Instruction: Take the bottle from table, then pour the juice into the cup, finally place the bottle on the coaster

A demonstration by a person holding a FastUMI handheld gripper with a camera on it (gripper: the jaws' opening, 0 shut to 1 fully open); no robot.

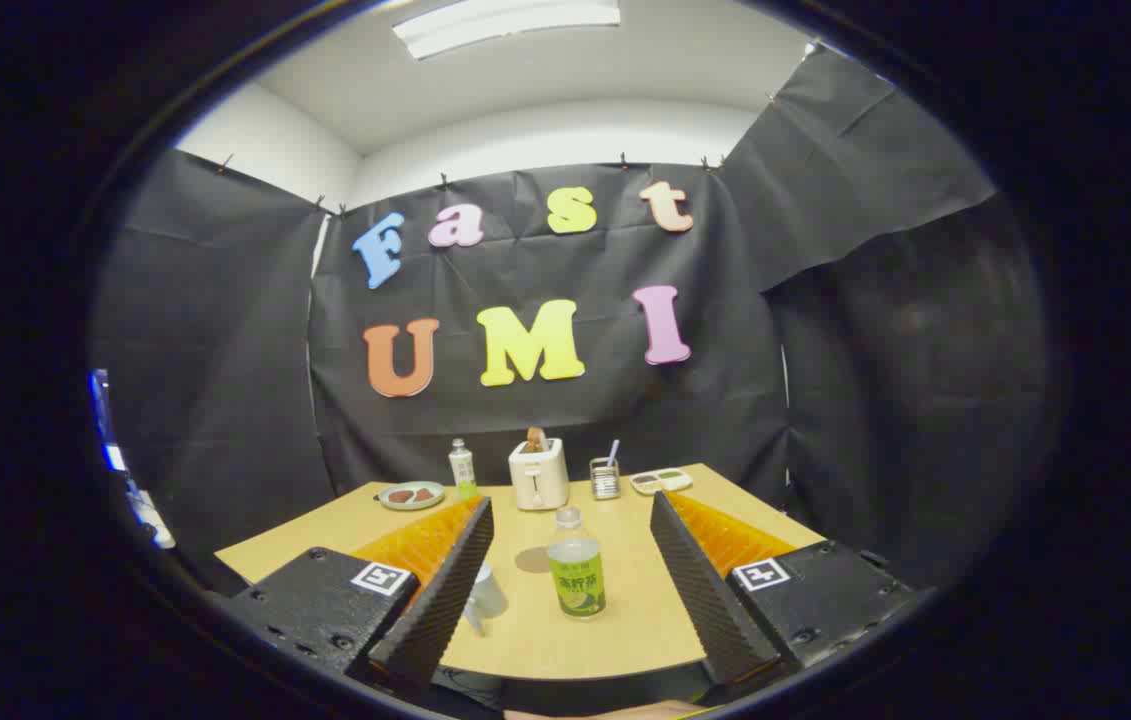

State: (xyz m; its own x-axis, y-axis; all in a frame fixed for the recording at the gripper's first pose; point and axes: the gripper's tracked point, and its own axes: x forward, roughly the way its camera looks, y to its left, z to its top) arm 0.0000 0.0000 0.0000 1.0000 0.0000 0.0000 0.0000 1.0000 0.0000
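While the gripper (573, 560) hovers with fingers wide apart, the bottle (576, 565) stands upright on the table (625, 640) between them; closing off-centre could topple it onto the nearby cup (487, 596).

The juice bottle (576, 575) is showing a green label under pale liquid; the toaster (539, 475) is looking cream, the plate (412, 495) grey-green, the table (565, 620) light wood-toned, the cup (485, 597) translucent.

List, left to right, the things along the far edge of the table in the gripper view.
Grey-green plate of brown food → small clear bottle with green label → cream toaster → wire mesh holder → white divided tray.
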